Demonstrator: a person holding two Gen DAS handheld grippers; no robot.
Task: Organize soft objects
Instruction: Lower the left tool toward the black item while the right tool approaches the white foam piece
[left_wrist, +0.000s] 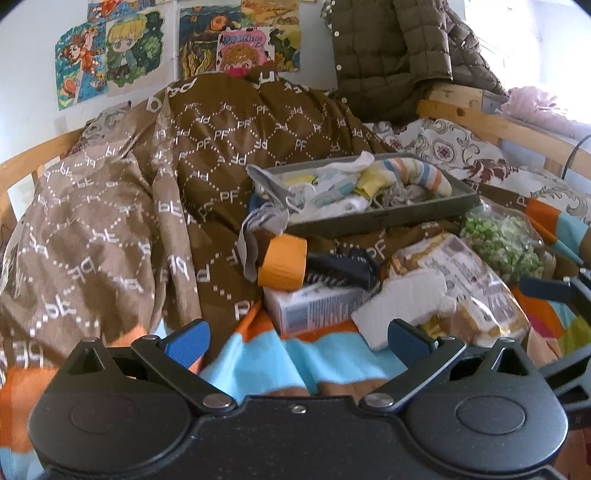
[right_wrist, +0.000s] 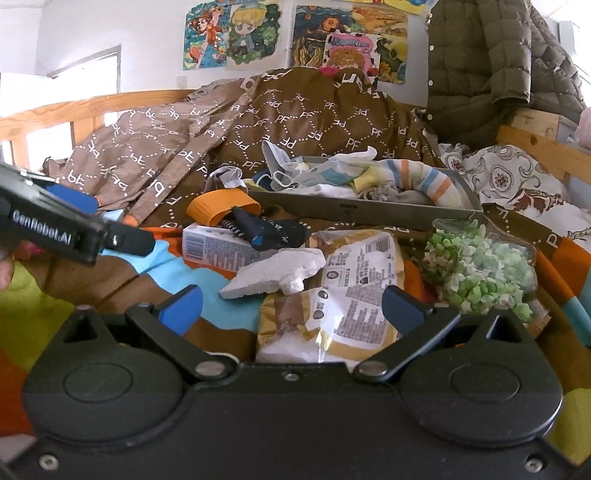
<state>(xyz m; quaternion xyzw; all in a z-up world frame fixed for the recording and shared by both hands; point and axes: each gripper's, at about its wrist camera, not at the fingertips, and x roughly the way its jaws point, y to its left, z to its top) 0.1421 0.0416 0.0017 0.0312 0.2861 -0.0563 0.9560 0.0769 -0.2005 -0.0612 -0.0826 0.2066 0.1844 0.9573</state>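
A grey tray (left_wrist: 369, 218) (right_wrist: 351, 213) on the bed holds several socks, among them a striped sock (left_wrist: 417, 173) (right_wrist: 424, 181). A grey sock (left_wrist: 258, 229) hangs off its left corner. In front lie a dark sock (left_wrist: 343, 269) (right_wrist: 266, 227), an orange cup (left_wrist: 282, 266) (right_wrist: 221, 206), a small box (left_wrist: 314, 308) (right_wrist: 210, 243), a white foam piece (left_wrist: 402, 299) (right_wrist: 277, 273), a yellow printed packet (left_wrist: 469, 280) (right_wrist: 354, 291) and a bag of green bits (left_wrist: 506, 243) (right_wrist: 480, 266). My left gripper (left_wrist: 299, 339) (right_wrist: 123, 223) is open over the striped blanket. My right gripper (right_wrist: 291, 306) is open above the packet.
A brown "PF" quilt (left_wrist: 166, 184) (right_wrist: 258, 122) is heaped behind and left of the tray. A green padded jacket (left_wrist: 388, 55) hangs at the back right. A wooden bed rail (left_wrist: 480, 118) runs along the far side. The colourful blanket (left_wrist: 258, 362) covers the near bed.
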